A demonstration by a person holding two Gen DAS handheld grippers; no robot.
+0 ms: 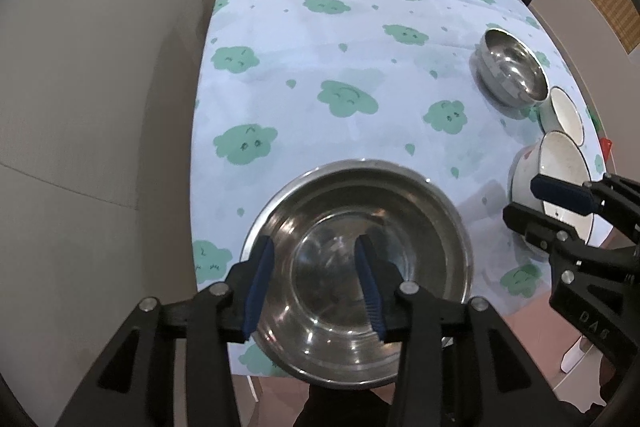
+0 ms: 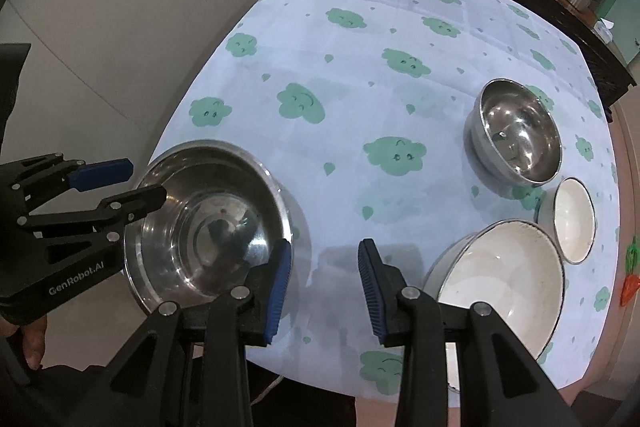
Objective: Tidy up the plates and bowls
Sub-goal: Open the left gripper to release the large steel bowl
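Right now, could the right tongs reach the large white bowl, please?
Probably yes: the right tongs are open and empty, and the large white bowl sits just beside them near the table edge with nothing between.

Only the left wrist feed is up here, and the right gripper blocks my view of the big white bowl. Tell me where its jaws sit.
Observer: The right gripper hangs over bare tablecloth, between the large steel bowl and the large white bowl. Its jaws are open and hold nothing.
Operator: Check inside that white bowl.
Observer: The right wrist view shows its whole inside, and it is empty.
Operator: Now describe my left gripper from the side.
Observer: The left gripper is at the steel bowl's rim, on the side away from the white bowl, jaws open. I cannot tell whether it touches the rim.
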